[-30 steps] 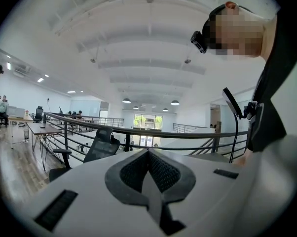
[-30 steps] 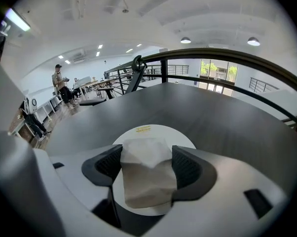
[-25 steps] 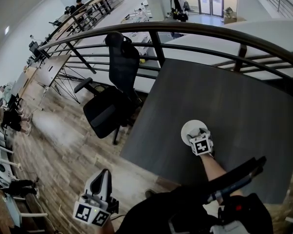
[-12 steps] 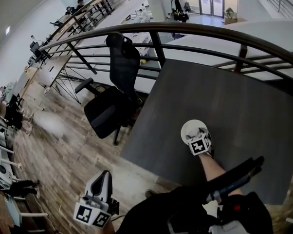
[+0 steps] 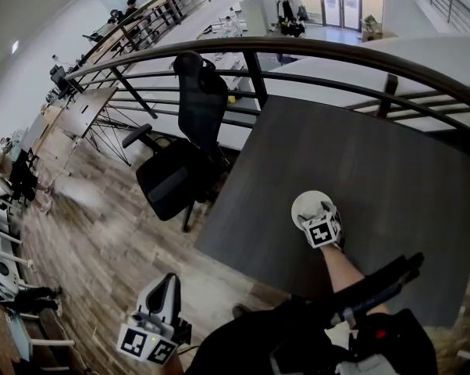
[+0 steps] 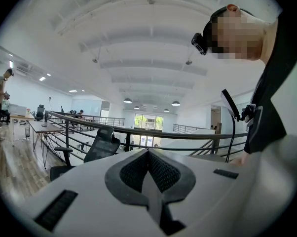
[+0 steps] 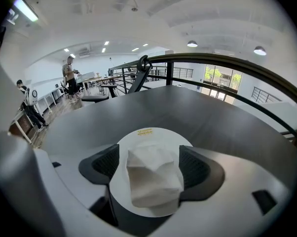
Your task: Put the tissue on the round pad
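A crumpled white tissue [image 7: 153, 177] lies on the white round pad [image 7: 146, 135] on the dark table. My right gripper [image 7: 149, 164] points down over it, one jaw on each side of the tissue. Its jaws have just been opening and now stand wide, with the tissue resting loose between them. In the head view the right gripper [image 5: 321, 217] sits at the near edge of the round pad [image 5: 304, 203], and its marker cube hides part of the tissue [image 5: 321, 210]. My left gripper [image 5: 166, 281] hangs off the table at lower left, shut and empty, its jaws meeting [image 6: 148, 154].
The dark table [image 5: 360, 147] reaches to a curved black railing [image 5: 313, 49]. A black office chair [image 5: 180, 155] stands on the wood floor left of the table. Desks and people are far off at the left.
The right gripper has rolled slightly over the pad, and more of the tissue shows beyond its marker cube. The left gripper has stayed put.
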Tool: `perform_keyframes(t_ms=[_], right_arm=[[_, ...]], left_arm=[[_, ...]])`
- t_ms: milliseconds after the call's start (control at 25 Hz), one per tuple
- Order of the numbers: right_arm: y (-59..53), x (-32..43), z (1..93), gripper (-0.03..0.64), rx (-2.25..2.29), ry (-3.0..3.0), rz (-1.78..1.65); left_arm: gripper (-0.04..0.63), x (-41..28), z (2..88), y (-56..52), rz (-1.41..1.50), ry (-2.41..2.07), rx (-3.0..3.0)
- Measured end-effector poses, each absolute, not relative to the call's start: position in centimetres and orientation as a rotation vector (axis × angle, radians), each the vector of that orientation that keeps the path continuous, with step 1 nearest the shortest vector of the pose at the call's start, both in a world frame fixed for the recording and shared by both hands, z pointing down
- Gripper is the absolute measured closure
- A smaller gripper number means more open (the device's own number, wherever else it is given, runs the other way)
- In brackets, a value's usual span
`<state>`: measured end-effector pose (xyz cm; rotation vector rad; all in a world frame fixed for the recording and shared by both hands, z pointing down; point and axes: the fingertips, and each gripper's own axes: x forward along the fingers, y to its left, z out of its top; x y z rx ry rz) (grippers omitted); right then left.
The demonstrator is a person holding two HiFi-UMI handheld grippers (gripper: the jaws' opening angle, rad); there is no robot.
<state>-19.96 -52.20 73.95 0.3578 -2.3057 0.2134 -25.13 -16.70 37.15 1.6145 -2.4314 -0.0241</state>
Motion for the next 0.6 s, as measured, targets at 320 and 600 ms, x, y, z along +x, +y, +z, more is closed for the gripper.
perform_keyframes(t_ms=[320, 600], right_arm=[[-51.8, -21.0, 66.2, 0.256, 0.456, -2.525, 0.226], [-50.7, -21.6, 58.5, 0.369, 0.472, -2.766, 0.181]], left_arm=[[0.592, -25.6, 38.1, -17.9, -0.040, -2.374, 1.688], [0.592, -26.0, 39.1, -20.0, -0.057, -2.287, 1.813]])
